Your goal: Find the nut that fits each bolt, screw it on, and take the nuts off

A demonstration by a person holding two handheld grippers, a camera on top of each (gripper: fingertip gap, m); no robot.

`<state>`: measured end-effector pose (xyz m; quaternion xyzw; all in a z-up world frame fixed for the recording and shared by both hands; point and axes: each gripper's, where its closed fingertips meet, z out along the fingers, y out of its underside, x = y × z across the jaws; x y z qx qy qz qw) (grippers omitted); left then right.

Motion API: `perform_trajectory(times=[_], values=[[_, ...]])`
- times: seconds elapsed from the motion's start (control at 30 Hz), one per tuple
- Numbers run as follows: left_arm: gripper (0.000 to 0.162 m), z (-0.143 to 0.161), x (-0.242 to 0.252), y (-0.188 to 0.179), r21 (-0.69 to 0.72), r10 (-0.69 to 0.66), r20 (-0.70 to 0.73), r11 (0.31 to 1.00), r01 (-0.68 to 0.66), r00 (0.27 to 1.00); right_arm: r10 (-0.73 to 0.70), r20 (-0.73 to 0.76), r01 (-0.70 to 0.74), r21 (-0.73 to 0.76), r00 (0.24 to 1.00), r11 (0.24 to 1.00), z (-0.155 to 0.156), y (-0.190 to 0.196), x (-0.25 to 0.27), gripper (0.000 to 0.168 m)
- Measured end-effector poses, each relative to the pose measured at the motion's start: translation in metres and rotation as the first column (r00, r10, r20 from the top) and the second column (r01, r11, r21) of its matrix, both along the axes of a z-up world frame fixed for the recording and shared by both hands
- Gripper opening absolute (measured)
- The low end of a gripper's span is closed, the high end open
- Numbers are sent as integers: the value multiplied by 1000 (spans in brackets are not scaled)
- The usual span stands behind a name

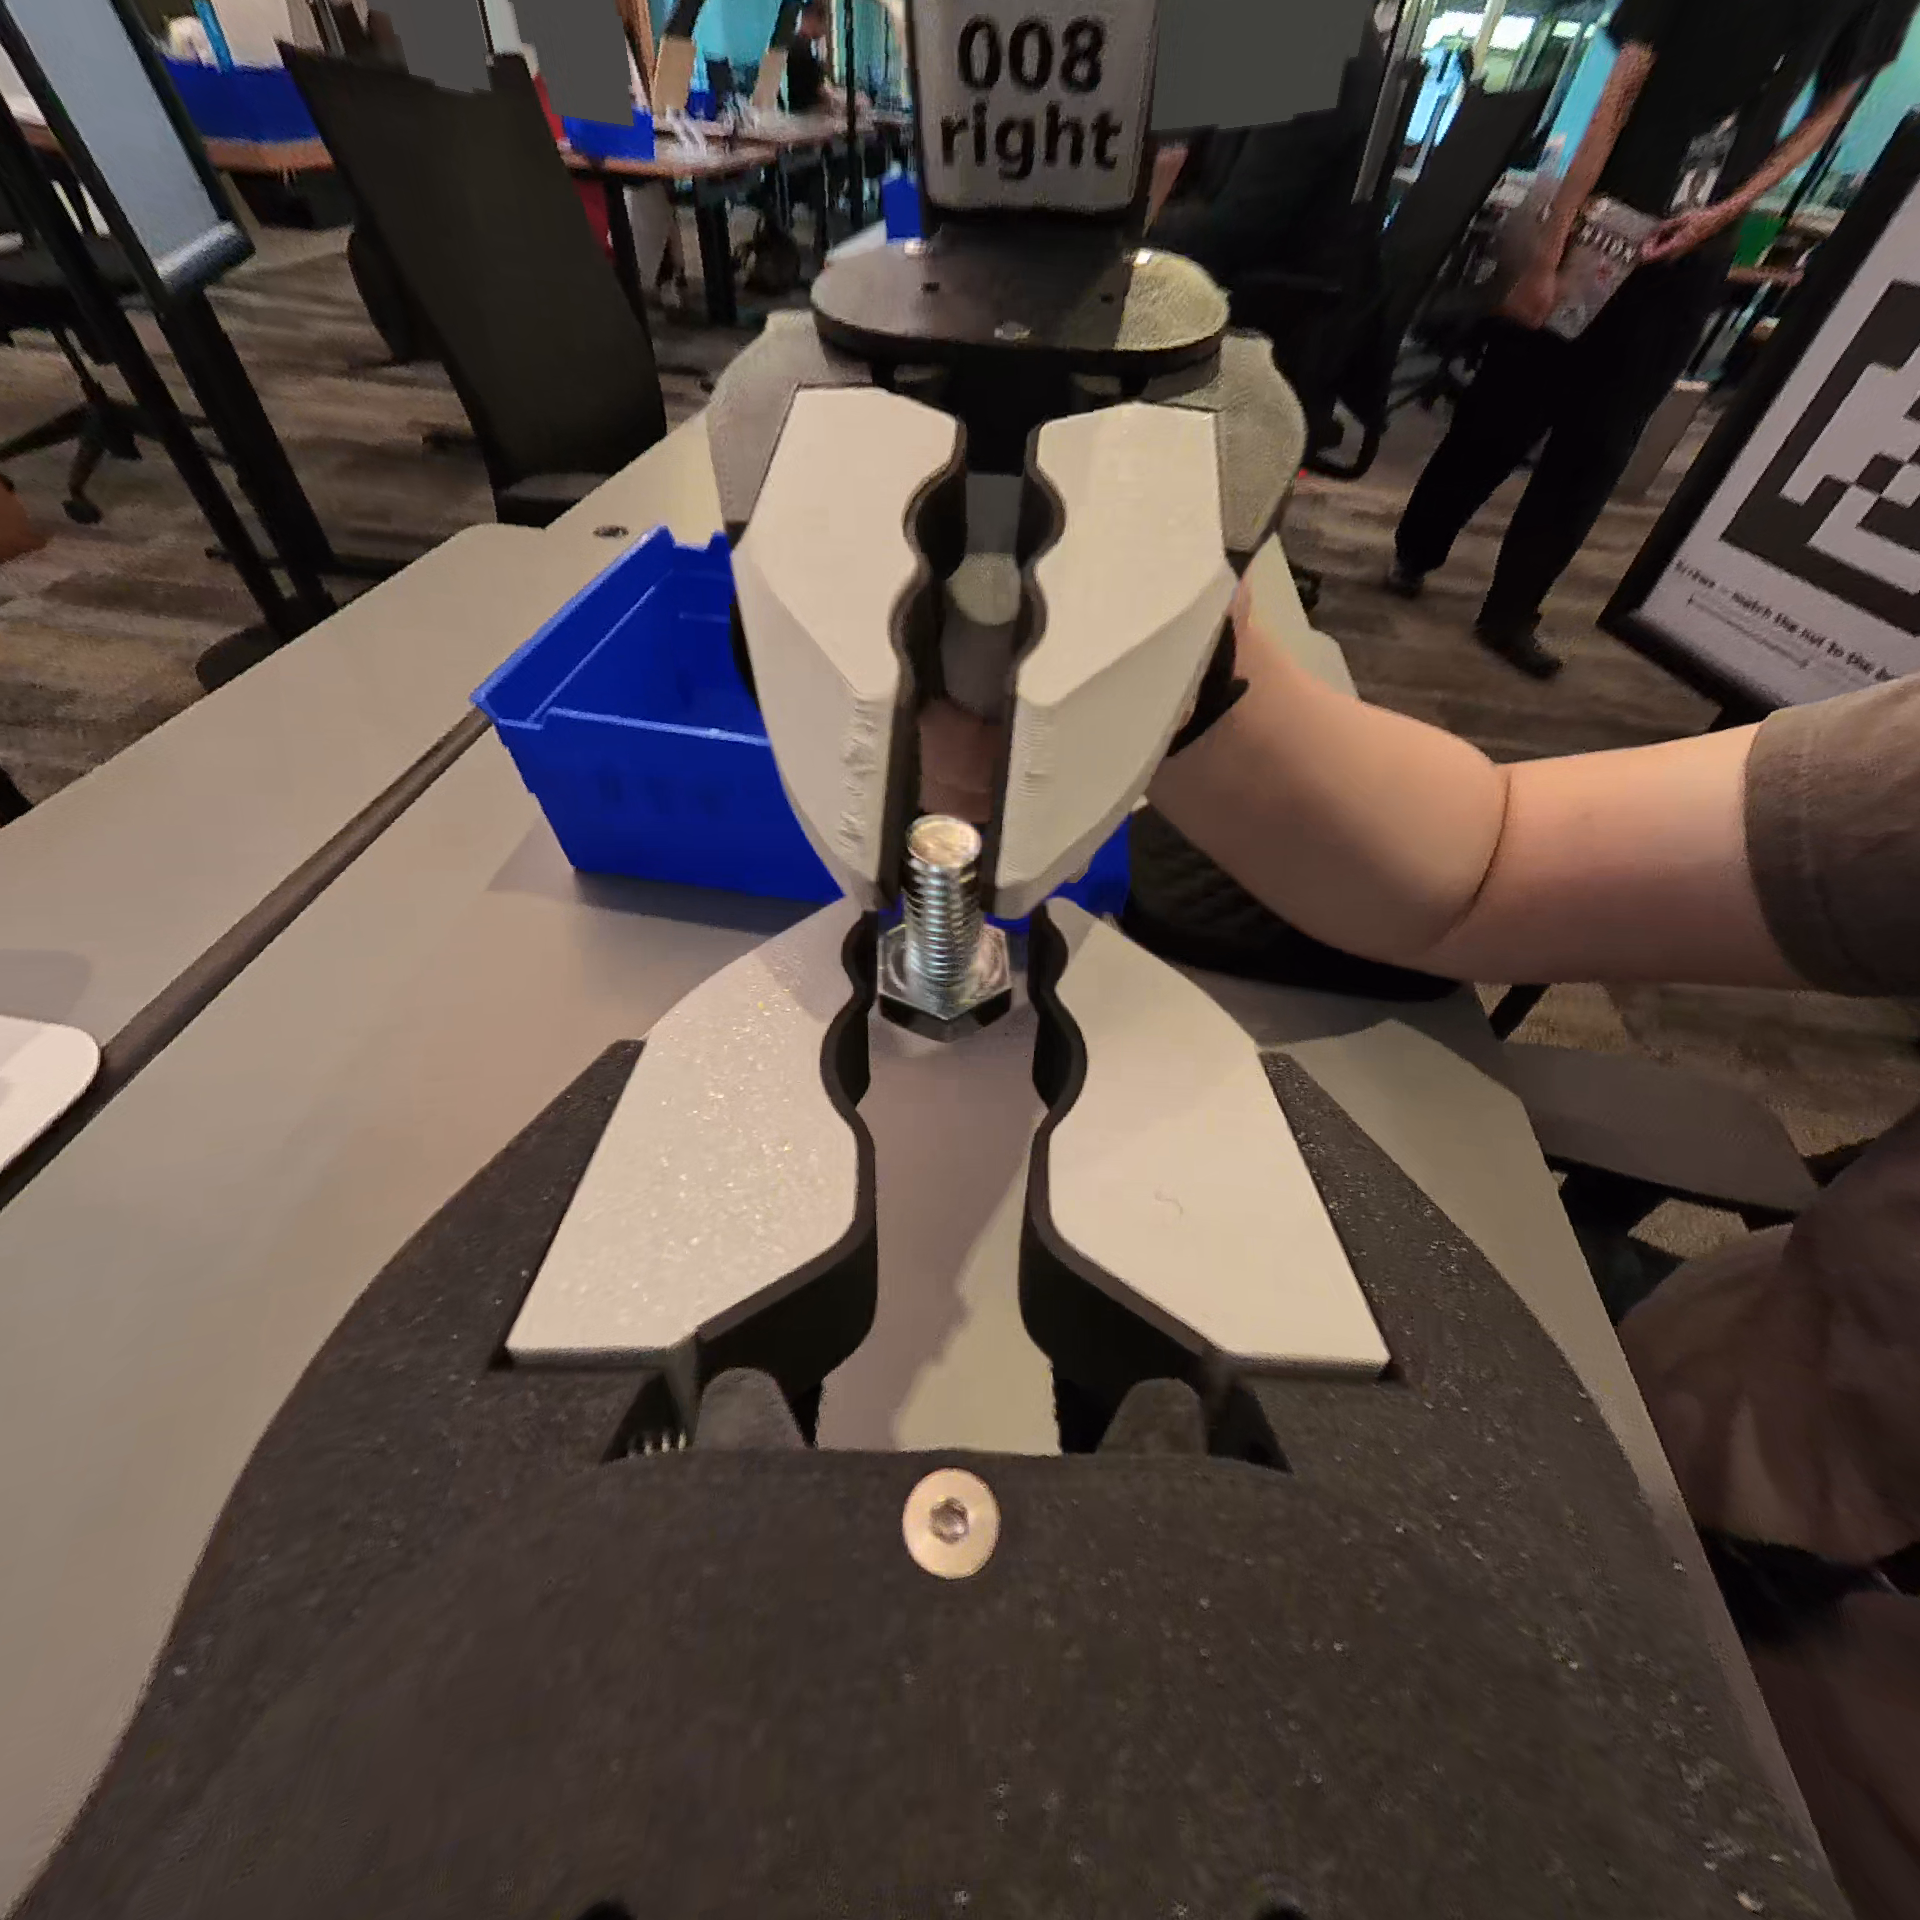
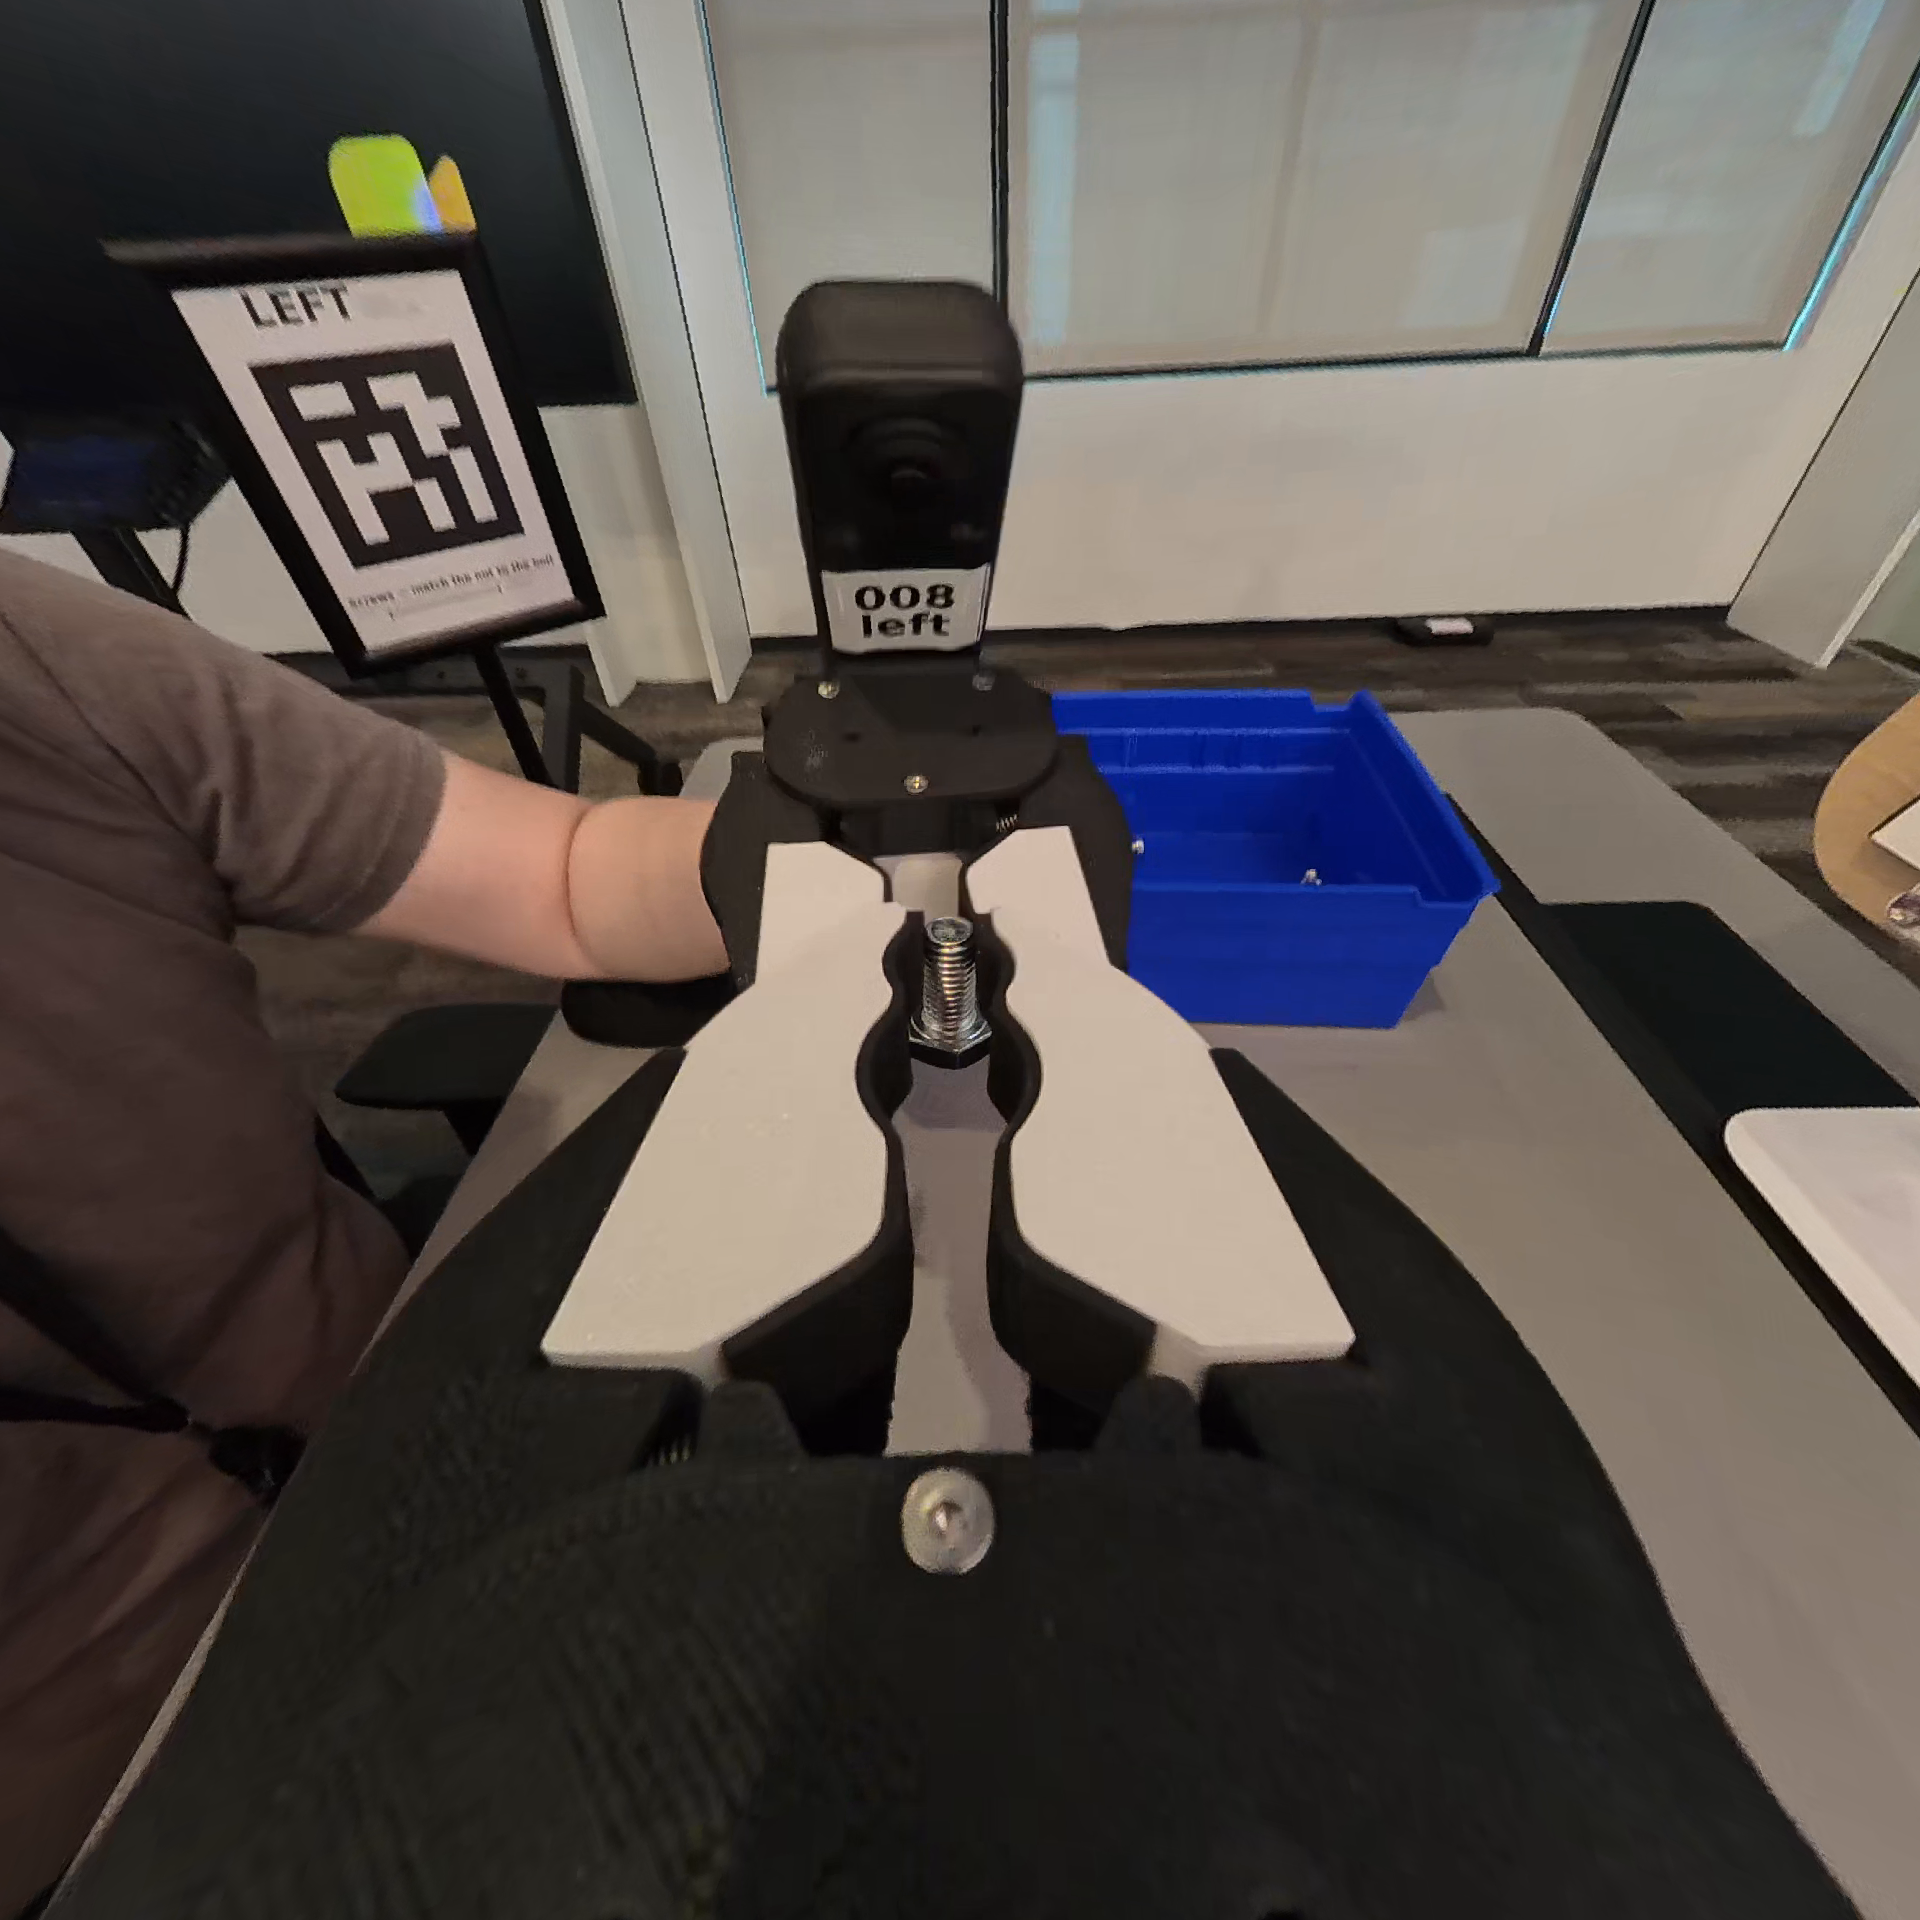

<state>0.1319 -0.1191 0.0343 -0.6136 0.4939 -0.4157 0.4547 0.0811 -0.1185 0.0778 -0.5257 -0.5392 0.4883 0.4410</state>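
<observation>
Standing upright on its hex head on the grey table [image 1: 260, 1091], the bolt [image 1: 940, 914] sits between the two facing grippers (blue bin [image 1: 623, 748] just behind), left gripper [image 1: 945, 997] fingers apart around its head, right gripper [image 2: 948, 1023] fingers parted beside the threads, neither visibly clamping.

A shiny threaded metal bolt [image 1: 940, 914] is seen on a matt grey table [image 1: 312, 1039], beside a glossy blue plastic bin [image 1: 623, 748].
</observation>
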Motion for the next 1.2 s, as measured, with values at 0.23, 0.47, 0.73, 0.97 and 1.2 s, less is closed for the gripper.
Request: perform_trajectory(times=[0.23, 0.47, 0.73, 0.97, 1.2], values=[[26, 3, 4, -2, 62, 3, 38, 998, -5, 999, 46, -54, -45, 21, 997, 999, 6, -9, -2, 10], [19, -4, 3, 3, 95, 20, 1, 995, -20, 1000, 34, -3, -33, 85, 999, 996, 0, -8, -1, 11], [18, 7, 0, -2, 103, -16, 50, 995, 11, 999, 67, -26, -65, 83, 997, 994, 1, -9, 4, 11], [18, 0, -2, 7, 110, 44, -8, 993, -43, 999, 31, 12, -32, 68, 999, 997, -5, 0, 7, 14], [18, -3, -4, 13, 150, 97, -40, 985, -90, 994, -131, 161, 113, 117, 978, 987, -8, 6, 10, 25]])
